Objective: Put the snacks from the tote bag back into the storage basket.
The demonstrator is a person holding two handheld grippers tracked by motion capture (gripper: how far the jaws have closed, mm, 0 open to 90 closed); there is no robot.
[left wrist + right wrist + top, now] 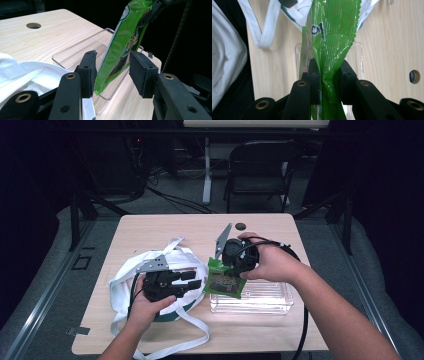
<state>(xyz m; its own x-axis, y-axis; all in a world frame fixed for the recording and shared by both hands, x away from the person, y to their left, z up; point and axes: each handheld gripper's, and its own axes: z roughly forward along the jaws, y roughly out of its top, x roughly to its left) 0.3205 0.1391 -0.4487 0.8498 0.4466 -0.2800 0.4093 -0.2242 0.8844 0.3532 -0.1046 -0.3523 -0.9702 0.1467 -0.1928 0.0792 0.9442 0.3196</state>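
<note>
Hanging at the centre of the high view, a green snack packet (224, 281) is pinched by the right gripper (235, 269), whose 2 jaws press its crinkled top; its lower edge hangs over a clear plastic tray (260, 301). Left of centre, the left gripper (192, 281) gapes wide, its jaws either side of the packet without touching; beneath it lies a white cloth bag (130, 275) on the wooden table (150, 227).
</note>
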